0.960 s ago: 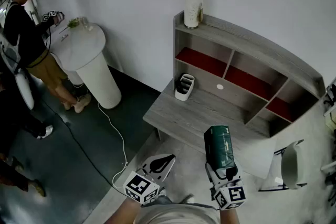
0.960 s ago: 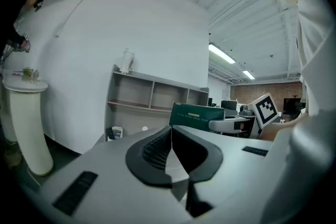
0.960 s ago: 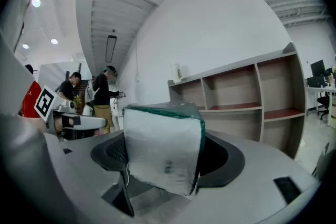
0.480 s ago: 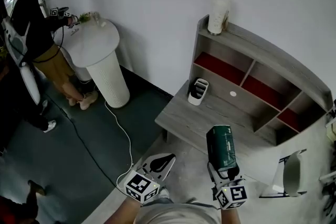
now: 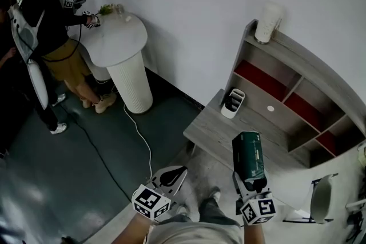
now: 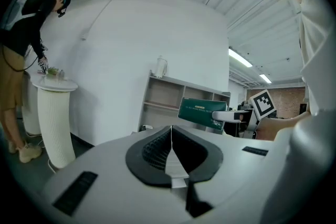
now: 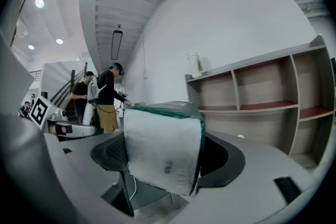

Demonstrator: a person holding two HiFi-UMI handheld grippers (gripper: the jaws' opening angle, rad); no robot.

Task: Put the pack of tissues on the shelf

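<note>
Tissues (image 5: pixel 249 156) gripped by my right tool (image 5: pixel 250 181); left tool (image 5: pixel 173 175) clenched, empty. Held by one end, may clip shelf (image 5: pixel 226 134) edge & slip.

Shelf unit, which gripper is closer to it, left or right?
Right. The right gripper, shut on the pack of tissues, is just before the desk edge of the shelf unit; the left gripper, shut and empty, sits farther left, beyond the desk's corner.

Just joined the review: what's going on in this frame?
A person holds a gripper in each hand. The right gripper is shut on a green pack of tissues, held out short of the grey shelf unit; not yet placed. The left gripper is shut and empty. A second person stands at a white pedestal table.
</note>
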